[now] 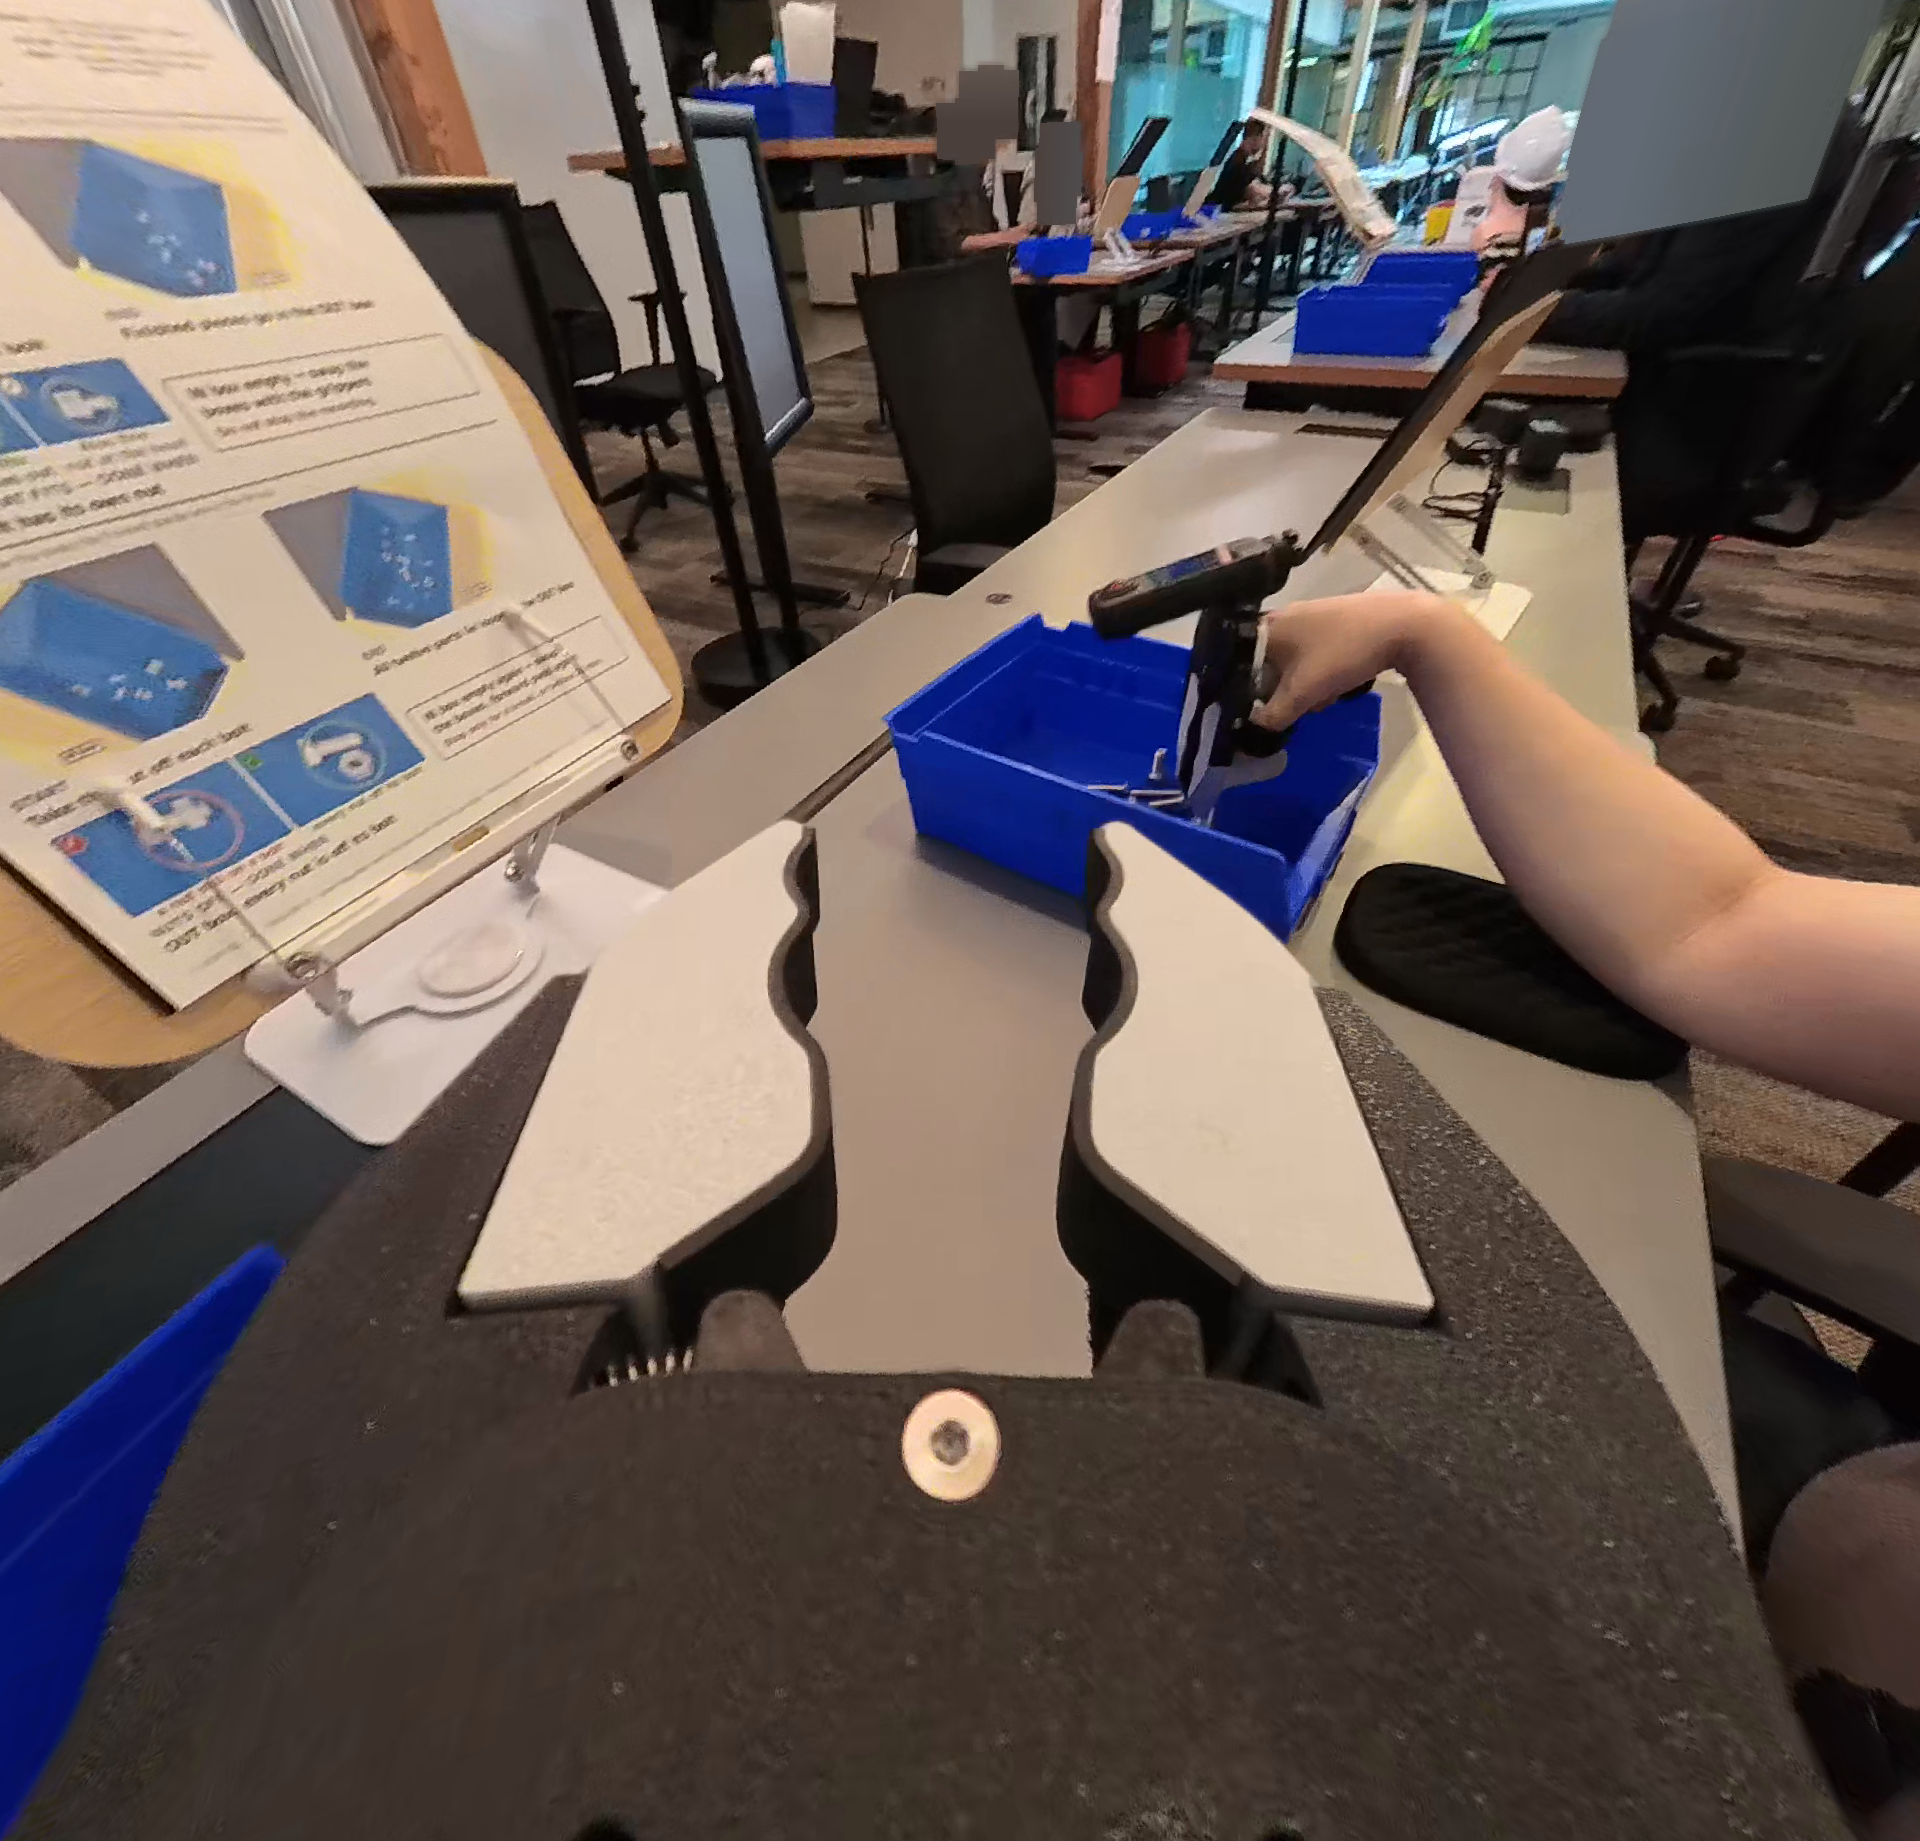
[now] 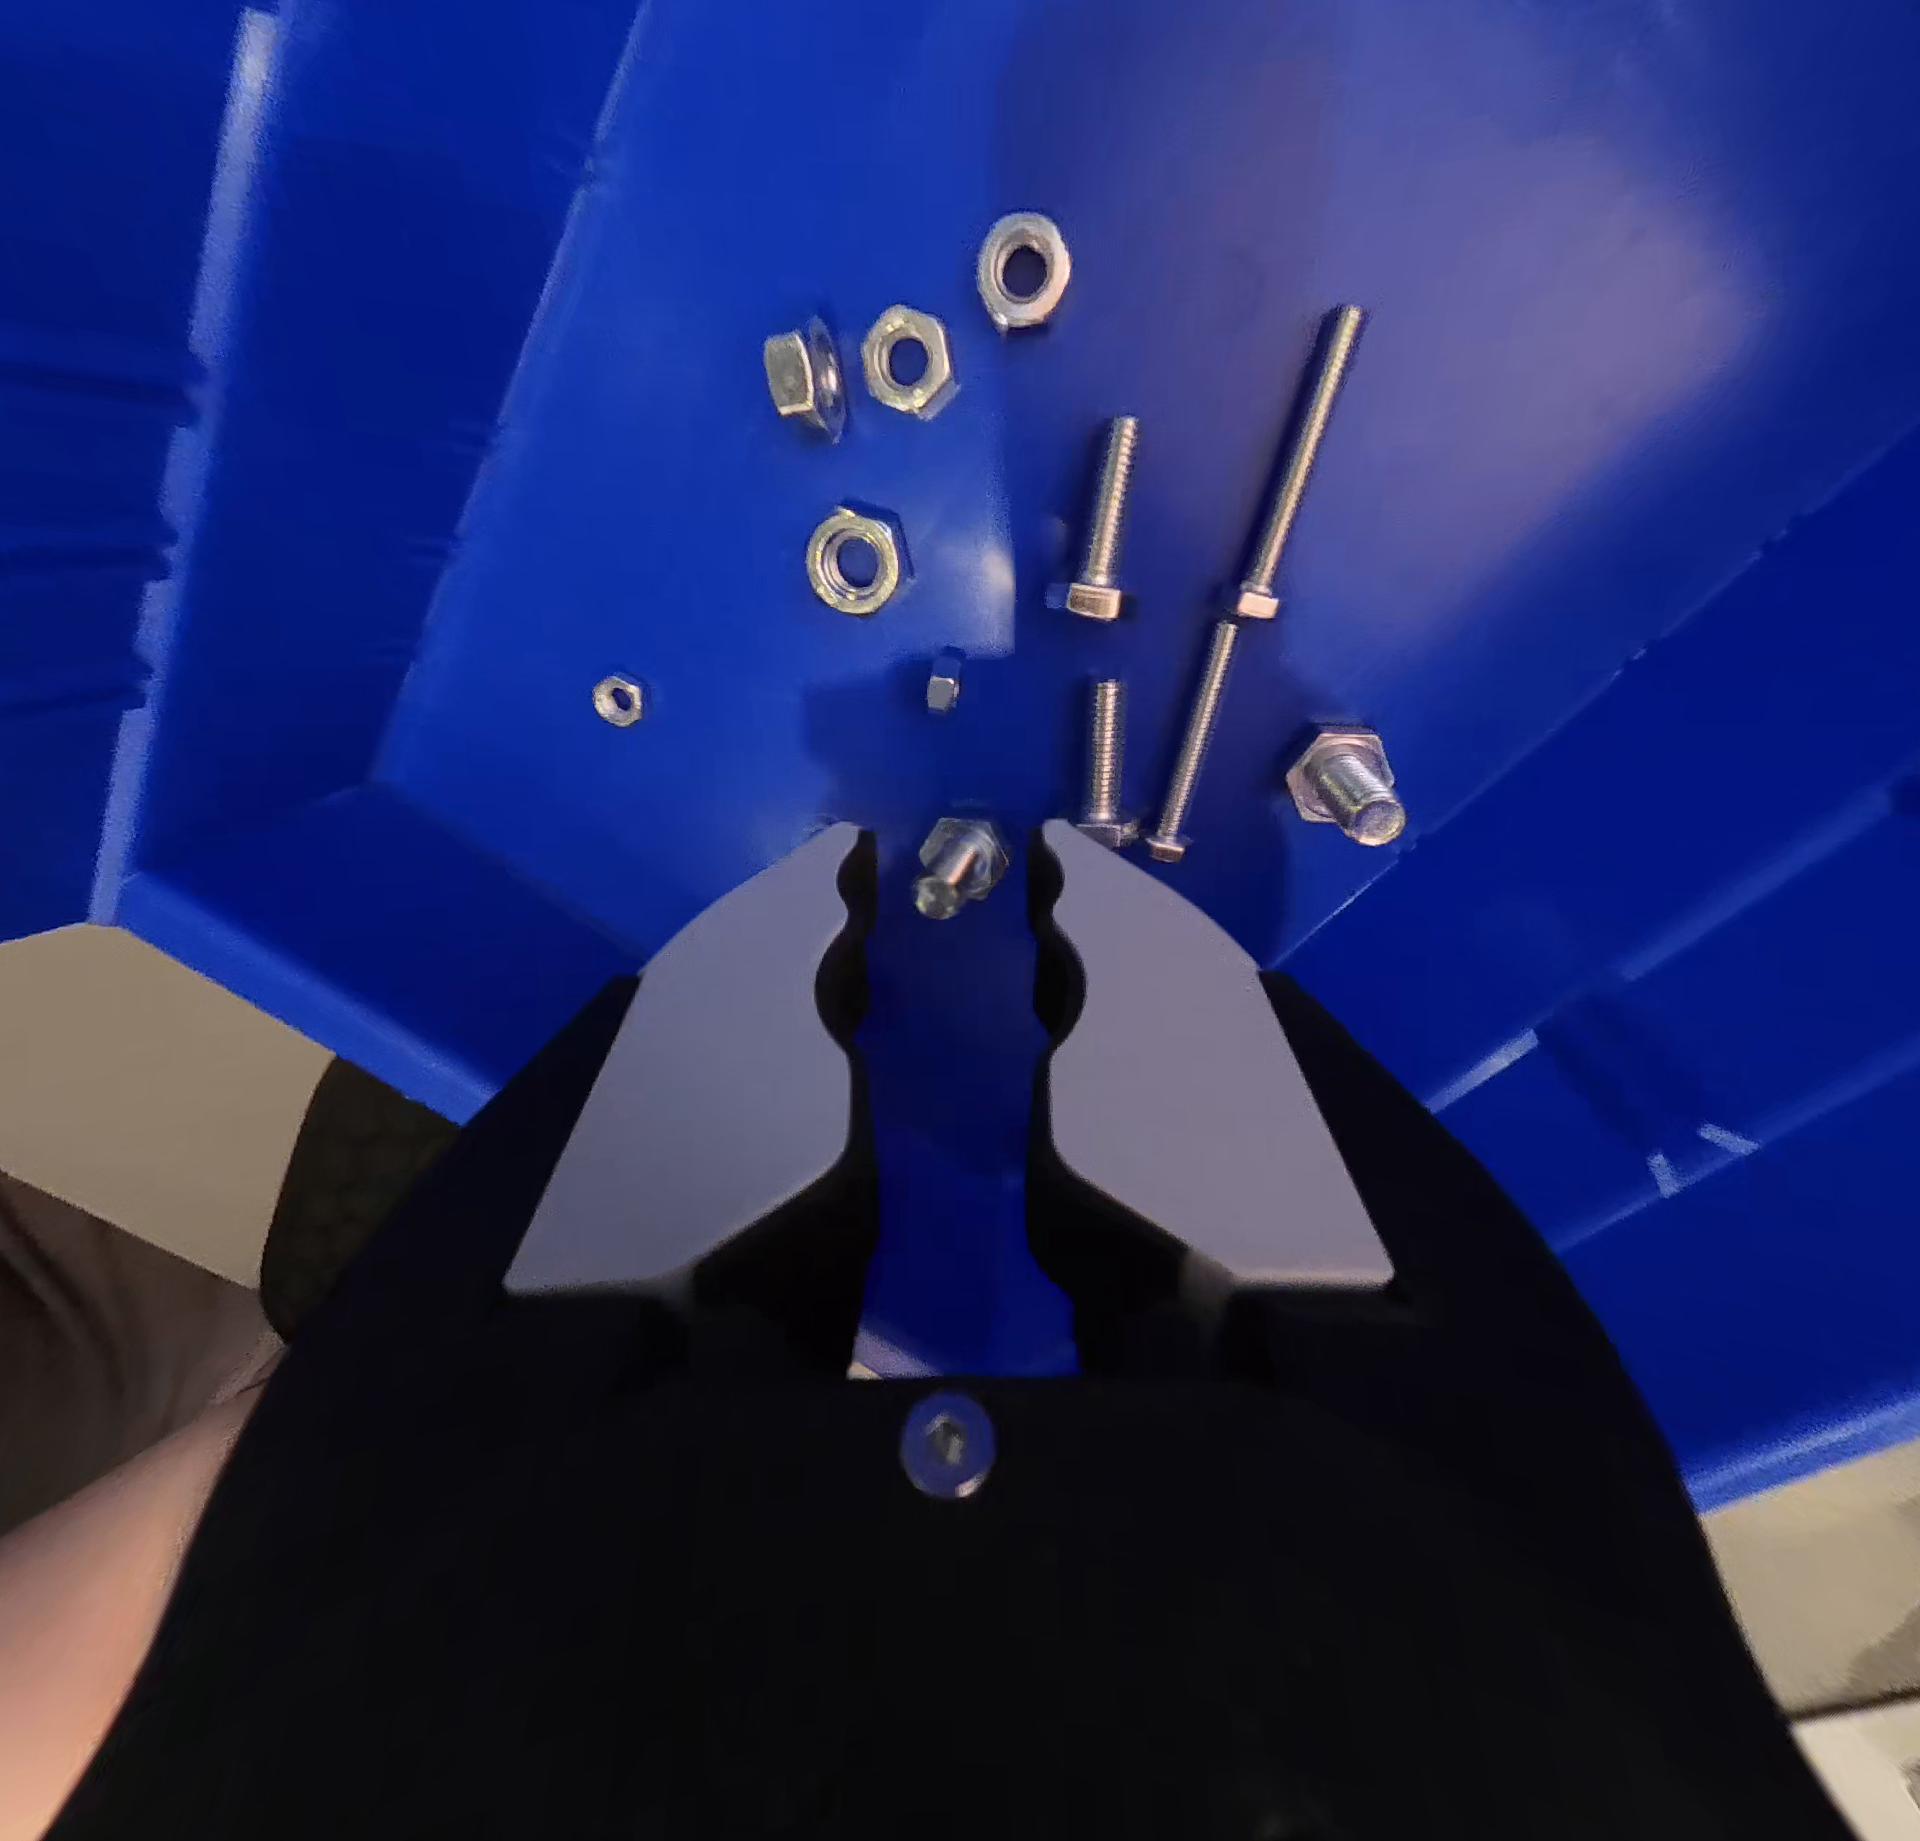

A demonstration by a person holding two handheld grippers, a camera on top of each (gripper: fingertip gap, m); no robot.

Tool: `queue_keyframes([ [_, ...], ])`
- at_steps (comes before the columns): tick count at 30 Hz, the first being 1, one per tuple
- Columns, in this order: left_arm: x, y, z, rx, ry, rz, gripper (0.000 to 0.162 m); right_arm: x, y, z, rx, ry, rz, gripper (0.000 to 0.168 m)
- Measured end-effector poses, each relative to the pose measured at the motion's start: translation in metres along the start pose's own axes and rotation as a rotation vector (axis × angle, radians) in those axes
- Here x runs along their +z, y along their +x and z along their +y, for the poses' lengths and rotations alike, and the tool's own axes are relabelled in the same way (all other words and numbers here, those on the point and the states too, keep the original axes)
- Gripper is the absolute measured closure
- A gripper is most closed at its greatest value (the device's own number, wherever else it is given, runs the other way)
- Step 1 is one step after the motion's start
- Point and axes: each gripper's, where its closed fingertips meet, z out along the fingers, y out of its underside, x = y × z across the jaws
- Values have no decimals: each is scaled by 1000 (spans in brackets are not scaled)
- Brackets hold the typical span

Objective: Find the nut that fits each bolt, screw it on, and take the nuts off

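Right wrist view is looking down into the blue bin (image 2: 1455, 233), where the right gripper (image 2: 951, 841) is reaching in with its jaws parted narrowly, holding nothing, straddling a short stubby bolt (image 2: 956, 872) standing on its head on the bin floor. That bolt is sitting between the fingertips with a gap on both sides, so the pose is looking like a lineup for a pinch on its shank. A 2nd stubby bolt (image 2: 1345, 783) is standing to the right. Beyond lie 2 long thin bolts (image 2: 1299, 451) and 2 medium bolts (image 2: 1107, 513), all loose and bare of nuts. To the far left 4 large hex nuts (image 2: 1023, 269) and 2 tiny nuts (image 2: 618, 698) are scattered apart, silvery and bright.

In the left wrist view the left gripper (image 1: 951, 835) is waiting over the grey table (image 1: 935, 1064), jaws wide and empty, probably standing by to take a nut. The bin (image 1: 987, 794) is sitting just beyond it, right of an instruction board (image 1: 312, 544).
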Motion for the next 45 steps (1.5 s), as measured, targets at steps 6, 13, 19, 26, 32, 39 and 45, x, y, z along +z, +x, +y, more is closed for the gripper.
queue_keyframes([
  [6, -62, -66, 4, 53, -72, -364, 114, -92, 4, -24, -44, 419, 149, 137],
  [13, -194, -169, 90, -227, -323, -816, 113, -129, 74, 13, 255, 588, 326, 130],
  [19, -232, -184, 159, -528, -497, -870, 111, -84, 80, 29, 410, 415, 194, 130],
  [26, -219, -190, 212, -673, -687, -831, 112, -62, 76, 34, 457, 316, 124, 143],
  [32, -209, -196, 251, -804, -816, -830, 121, -56, 69, 30, 439, 297, 78, 162],
  [39, -208, -188, 281, -826, -1021, -841, 151, -47, 71, 29, 425, 259, 94, 161],
  [45, -191, -180, 281, -825, -1046, -783, 160, -39, 74, 27, 415, 238, 99, 160],
])
